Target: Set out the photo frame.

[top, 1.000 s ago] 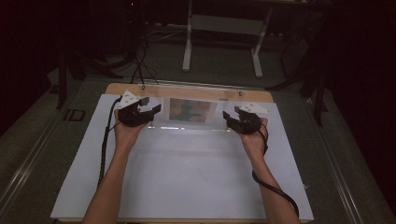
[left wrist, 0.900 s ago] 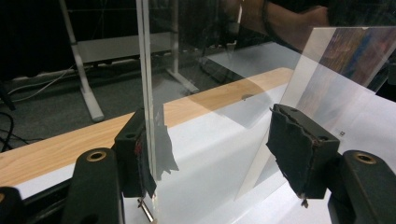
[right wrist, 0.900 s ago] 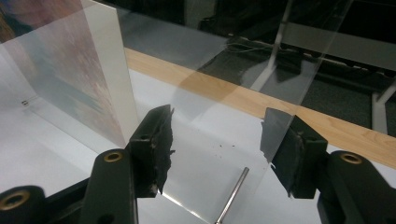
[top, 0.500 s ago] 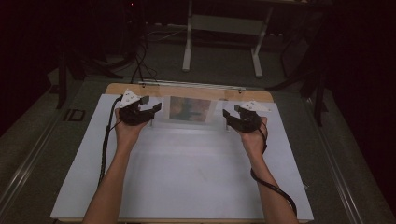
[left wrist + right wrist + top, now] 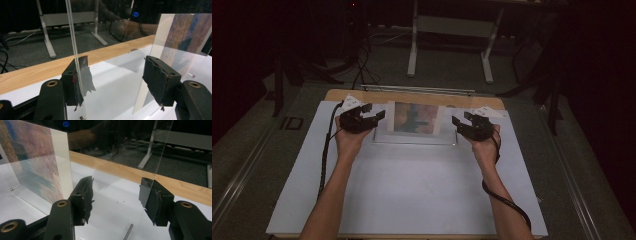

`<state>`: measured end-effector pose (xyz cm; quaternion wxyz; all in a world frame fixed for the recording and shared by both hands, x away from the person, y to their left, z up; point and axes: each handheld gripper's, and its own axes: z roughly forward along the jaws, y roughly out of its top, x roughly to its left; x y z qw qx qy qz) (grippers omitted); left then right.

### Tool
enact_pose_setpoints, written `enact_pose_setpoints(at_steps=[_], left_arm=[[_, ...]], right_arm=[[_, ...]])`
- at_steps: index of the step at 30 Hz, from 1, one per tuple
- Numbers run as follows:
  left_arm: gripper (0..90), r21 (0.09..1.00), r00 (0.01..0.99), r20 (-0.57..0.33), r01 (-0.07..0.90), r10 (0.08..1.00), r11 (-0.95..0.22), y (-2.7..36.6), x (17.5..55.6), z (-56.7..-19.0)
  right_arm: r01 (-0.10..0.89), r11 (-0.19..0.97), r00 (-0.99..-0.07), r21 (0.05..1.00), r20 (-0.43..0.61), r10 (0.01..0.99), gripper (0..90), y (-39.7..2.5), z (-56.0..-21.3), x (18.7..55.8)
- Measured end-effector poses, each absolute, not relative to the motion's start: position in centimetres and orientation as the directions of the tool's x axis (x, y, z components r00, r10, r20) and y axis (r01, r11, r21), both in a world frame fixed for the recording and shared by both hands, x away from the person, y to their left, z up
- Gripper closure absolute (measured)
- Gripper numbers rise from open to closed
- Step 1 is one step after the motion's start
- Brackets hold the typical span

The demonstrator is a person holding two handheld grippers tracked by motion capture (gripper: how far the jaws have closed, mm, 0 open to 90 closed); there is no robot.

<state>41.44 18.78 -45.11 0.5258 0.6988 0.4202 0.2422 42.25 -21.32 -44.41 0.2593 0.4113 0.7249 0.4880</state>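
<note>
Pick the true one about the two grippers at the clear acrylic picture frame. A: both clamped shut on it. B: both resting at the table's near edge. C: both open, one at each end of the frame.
C: the left gripper and right gripper flank the clear acrylic picture frame, and both gripper views show their jaws spread apart.

surface: wooden table (image 5: 412,95) | cover: white sheet (image 5: 412,190) | on sheet: clear acrylic frame (image 5: 414,140)

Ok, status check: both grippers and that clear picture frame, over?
Left gripper open at clear frame left edge. Right gripper open at its right edge. Picture upright inside. Nothing blocking.
</note>
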Motion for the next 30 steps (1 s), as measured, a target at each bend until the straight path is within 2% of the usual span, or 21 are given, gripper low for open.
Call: enact_pose_setpoints(at_steps=[15, 30], left_arm=[[36.7, 0.903, 0.520, -0.141, 0.416, 0.843, -0.105, 18.1, 39.4, -44.2], [36.6, 0.900, 0.525, -0.139, 0.421, 0.840, -0.114, 18.1, 37.7, -44.3]], right_arm=[[0.398, 0.169, -0.528, 0.902, 0.074, 0.846, 44.3, -22.2, -44.0, 40.3], [0.415, 0.181, -0.527, 0.892, 0.074, 0.846, 44.3, -22.2, -44.2, 38.4]])
